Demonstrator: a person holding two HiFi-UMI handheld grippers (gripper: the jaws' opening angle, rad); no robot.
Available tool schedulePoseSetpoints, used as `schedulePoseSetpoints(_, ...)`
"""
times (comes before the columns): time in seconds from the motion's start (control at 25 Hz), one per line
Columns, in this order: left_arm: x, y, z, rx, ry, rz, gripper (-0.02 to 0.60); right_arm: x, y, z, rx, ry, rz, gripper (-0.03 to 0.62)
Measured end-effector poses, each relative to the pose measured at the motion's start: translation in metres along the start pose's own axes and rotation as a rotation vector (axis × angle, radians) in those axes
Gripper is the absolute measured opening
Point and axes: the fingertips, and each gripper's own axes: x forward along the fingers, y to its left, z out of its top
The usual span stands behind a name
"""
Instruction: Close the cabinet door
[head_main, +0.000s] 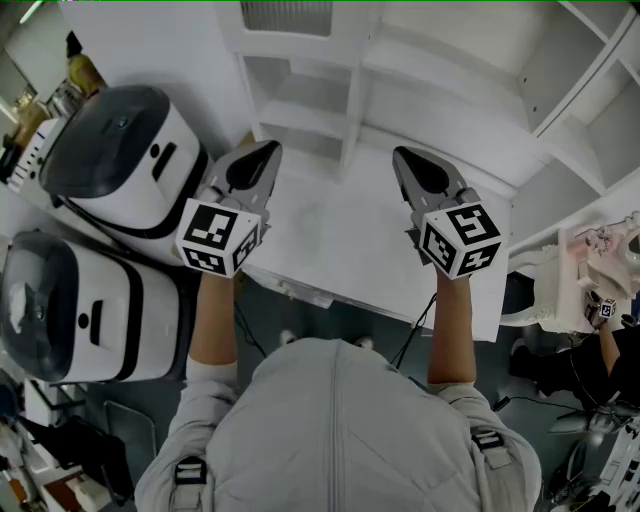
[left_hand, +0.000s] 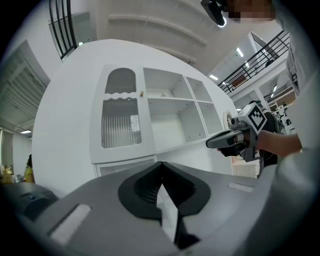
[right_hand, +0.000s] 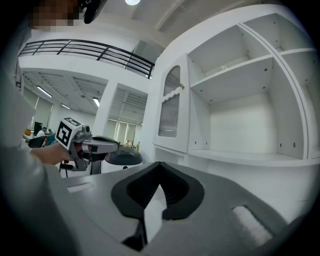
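item: white cabinet (left_hand: 165, 125), taken as the landmark for all places below.

- cabinet door (left_hand: 120, 122): left part of the cabinet front, ribbed glass pane under an arched top pane, small knob (left_hand: 142, 93) on its right edge. lies flush with the cabinet front, beside the open shelves (left_hand: 175, 117). the left gripper view shows it face on; the right gripper view shows it edge-on from the shelf side; the head view shows only its ribbed top at the upper edge.
- left gripper (head_main: 268, 150): in front of the cabinet, toward the door side, pointing level at it. jaws pressed together, nothing between them; its own view shows the tips meeting.
- right gripper (head_main: 400, 155): in front of the cabinet, toward the shelf side, apart from it. jaws together, nothing between them. each gripper view catches the other gripper side on, with its marker cube; only the head view shows both at once.
- white table top (head_main: 370, 260): below both grippers, against the cabinet foot; plain in the head view only.
- two white machines with dark lids (head_main: 120, 160): left of the cabinet. both in the head view; one shows in the right gripper view beyond the left gripper; the left gripper view has only a dark edge low on its left.
- grey jacket (head_main: 340, 430): head view only, nearest the camera.
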Motion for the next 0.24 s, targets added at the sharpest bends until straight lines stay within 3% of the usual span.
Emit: schedulePoseSetpoints(0.24,0.0017,-0.0047,-0.0025,0.006,0.008,-0.018,0.017,0.001,0.0,-0.0079,0.002,0.023,-0.005,0.0)
